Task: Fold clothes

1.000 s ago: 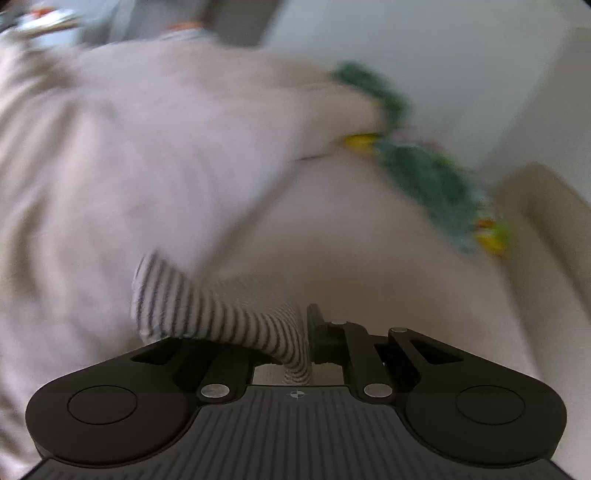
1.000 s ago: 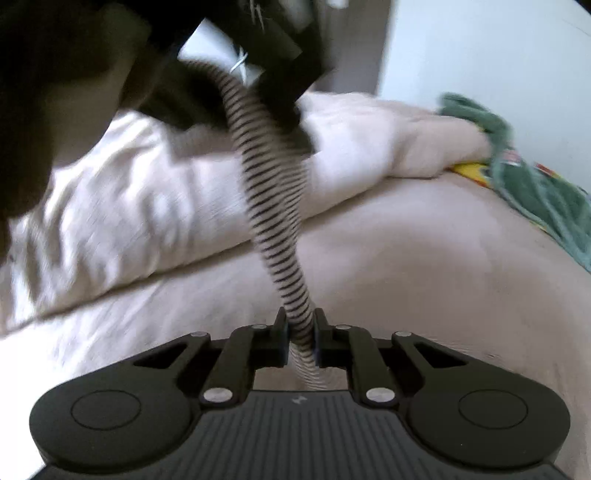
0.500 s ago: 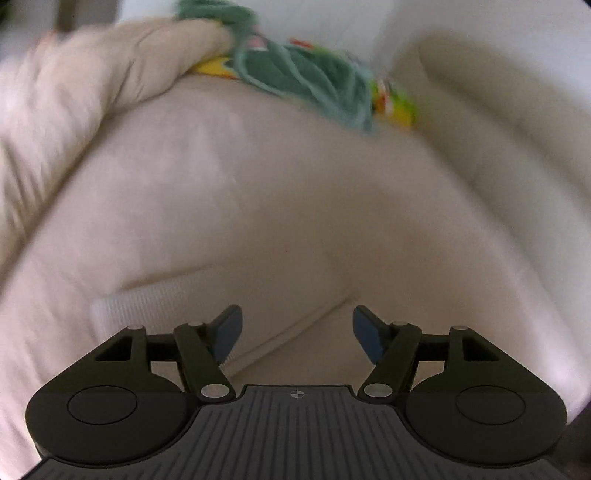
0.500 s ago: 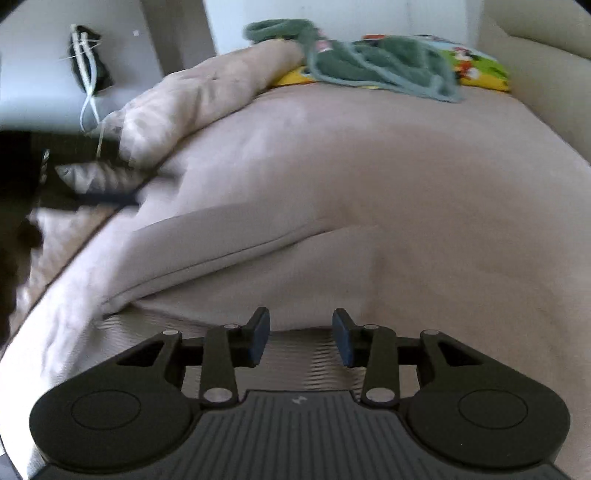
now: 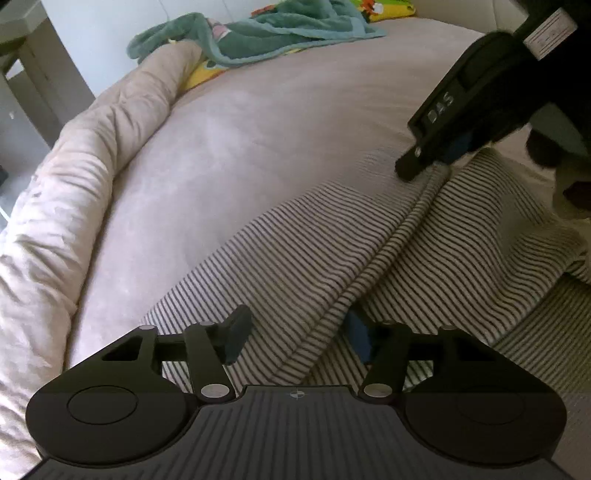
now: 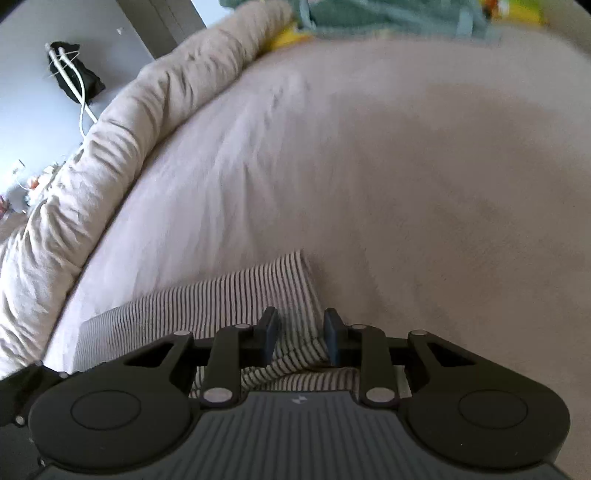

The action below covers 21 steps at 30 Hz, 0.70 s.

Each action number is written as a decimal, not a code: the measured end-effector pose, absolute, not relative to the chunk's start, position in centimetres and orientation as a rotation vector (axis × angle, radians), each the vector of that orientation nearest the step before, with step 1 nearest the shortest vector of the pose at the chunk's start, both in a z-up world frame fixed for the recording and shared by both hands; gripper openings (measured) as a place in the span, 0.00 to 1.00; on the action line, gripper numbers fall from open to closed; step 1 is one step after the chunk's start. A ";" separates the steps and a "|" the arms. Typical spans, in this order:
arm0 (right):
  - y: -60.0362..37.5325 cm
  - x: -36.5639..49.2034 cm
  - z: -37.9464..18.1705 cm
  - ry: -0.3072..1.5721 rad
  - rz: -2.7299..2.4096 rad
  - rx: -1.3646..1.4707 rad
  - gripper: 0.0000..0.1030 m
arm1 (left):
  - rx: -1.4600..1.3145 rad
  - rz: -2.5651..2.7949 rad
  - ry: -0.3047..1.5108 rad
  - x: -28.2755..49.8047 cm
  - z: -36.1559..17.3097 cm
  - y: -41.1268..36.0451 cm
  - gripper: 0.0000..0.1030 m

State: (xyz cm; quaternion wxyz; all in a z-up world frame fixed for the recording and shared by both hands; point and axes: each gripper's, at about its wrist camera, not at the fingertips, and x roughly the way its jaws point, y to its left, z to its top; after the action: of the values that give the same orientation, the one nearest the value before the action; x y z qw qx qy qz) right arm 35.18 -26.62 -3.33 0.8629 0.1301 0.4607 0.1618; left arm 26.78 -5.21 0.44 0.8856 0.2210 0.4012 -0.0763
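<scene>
A black-and-white striped garment (image 5: 332, 251) lies spread on the beige bed (image 5: 277, 122), with a raised fold ridge running from near me up to the right. My left gripper (image 5: 297, 332) sits low over the near end of that ridge. Its jaws are closing with the fold between them, and the left pad (image 5: 236, 332) is still apart from the cloth. My right gripper (image 5: 417, 166) pinches the far end of the ridge. In the right wrist view the right gripper (image 6: 300, 332) is closing on a bunched corner of the striped garment (image 6: 221, 295), and cloth fills the gap.
A rolled beige duvet (image 5: 92, 155) runs along the left side of the bed. A green blanket (image 5: 258, 37) and a bright yellow pillow (image 5: 388, 7) lie at the far end. On the floor to the left is a black item with white cables (image 6: 70, 74).
A second ago both grippers held the striped garment up in the air. They then opened over the bed, and now both have dropped onto the flat garment and narrowed around its fold.
</scene>
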 end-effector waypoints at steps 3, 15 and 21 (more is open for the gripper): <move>-26.4 35.1 -3.4 0.946 0.365 0.259 0.16 | 0.497 -0.176 0.802 26.8 0.5 -5.2 0.23; -27.9 27.4 6.9 0.823 0.422 0.198 0.07 | 0.302 -0.307 0.753 24.8 7.9 -3.2 0.12; -29.5 23.5 2.9 0.916 0.253 0.186 0.36 | 0.273 -0.353 0.840 23.0 5.3 -3.1 0.44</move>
State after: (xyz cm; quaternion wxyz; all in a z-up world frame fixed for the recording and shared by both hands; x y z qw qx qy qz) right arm 23.50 -29.50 2.88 0.8851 0.0893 0.4403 0.1216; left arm 22.96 -3.09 5.35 0.8891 0.1314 0.4043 -0.1698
